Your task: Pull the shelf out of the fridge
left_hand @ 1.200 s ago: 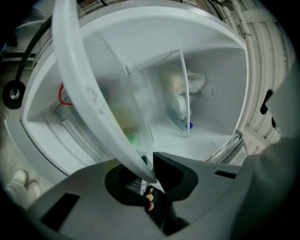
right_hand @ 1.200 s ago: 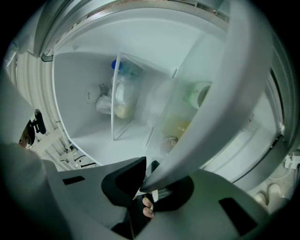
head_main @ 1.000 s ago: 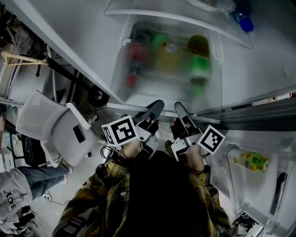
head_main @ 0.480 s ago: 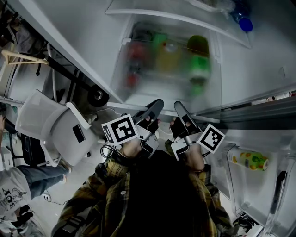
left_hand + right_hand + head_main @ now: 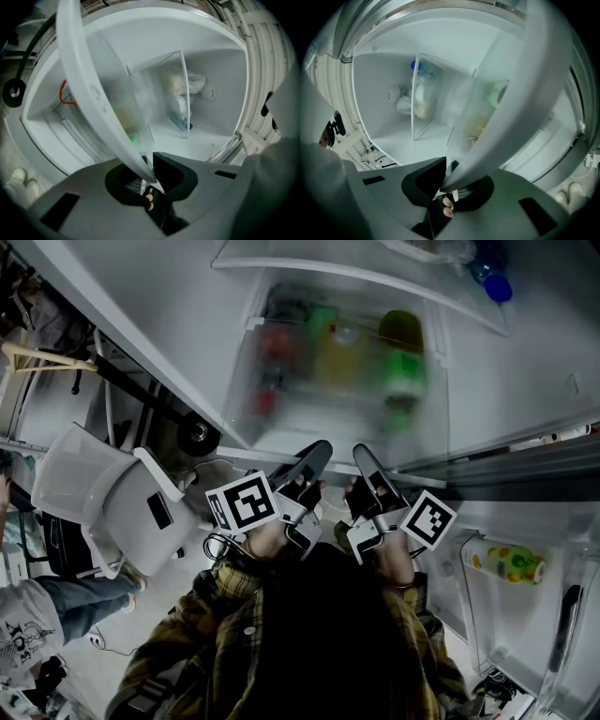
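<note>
In the head view the frosted clear fridge shelf bin (image 5: 281,442) stands pulled partway out, with red, yellow and green items blurred inside. My left gripper (image 5: 319,454) and right gripper (image 5: 364,457) sit side by side at its front edge. From the left gripper view, the white front rim (image 5: 89,89) runs down into my left gripper (image 5: 149,172), which is shut on it. That same rim (image 5: 520,98) enters my right gripper (image 5: 450,182) in the right gripper view, and the jaws are clamped on it.
A glass shelf (image 5: 356,273) lies above the bin, with a blue-capped bottle (image 5: 497,287) beyond. The open fridge door at right holds a yellow-green bottle (image 5: 506,563). A white chair (image 5: 103,493) and another person's legs (image 5: 56,606) are on the left.
</note>
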Available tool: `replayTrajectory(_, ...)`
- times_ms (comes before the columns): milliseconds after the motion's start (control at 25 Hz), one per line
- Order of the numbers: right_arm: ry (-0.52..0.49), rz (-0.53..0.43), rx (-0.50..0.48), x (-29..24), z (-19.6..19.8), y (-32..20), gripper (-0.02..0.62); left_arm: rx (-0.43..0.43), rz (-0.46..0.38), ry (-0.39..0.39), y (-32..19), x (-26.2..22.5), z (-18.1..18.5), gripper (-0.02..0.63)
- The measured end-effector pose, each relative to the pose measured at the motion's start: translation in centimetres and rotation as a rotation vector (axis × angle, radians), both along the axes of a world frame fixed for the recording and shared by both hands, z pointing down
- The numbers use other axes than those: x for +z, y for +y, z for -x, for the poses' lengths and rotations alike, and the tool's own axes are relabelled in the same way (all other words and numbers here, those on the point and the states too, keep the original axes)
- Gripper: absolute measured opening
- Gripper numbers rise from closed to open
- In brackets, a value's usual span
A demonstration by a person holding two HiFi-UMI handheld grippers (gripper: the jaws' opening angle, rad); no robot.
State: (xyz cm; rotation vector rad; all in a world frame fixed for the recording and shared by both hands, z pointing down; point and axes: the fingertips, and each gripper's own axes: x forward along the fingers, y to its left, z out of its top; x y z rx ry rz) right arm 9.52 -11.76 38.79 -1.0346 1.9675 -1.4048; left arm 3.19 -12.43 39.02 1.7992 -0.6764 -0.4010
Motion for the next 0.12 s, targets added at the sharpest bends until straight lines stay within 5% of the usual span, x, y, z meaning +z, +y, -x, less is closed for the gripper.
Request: replayTrajectory(120,-0.002,-0.003,0.001,-0.06,0.09,-0.06,0.051,0.0,-0.001,0.002,-0.05,0.0,0.08,0.051)
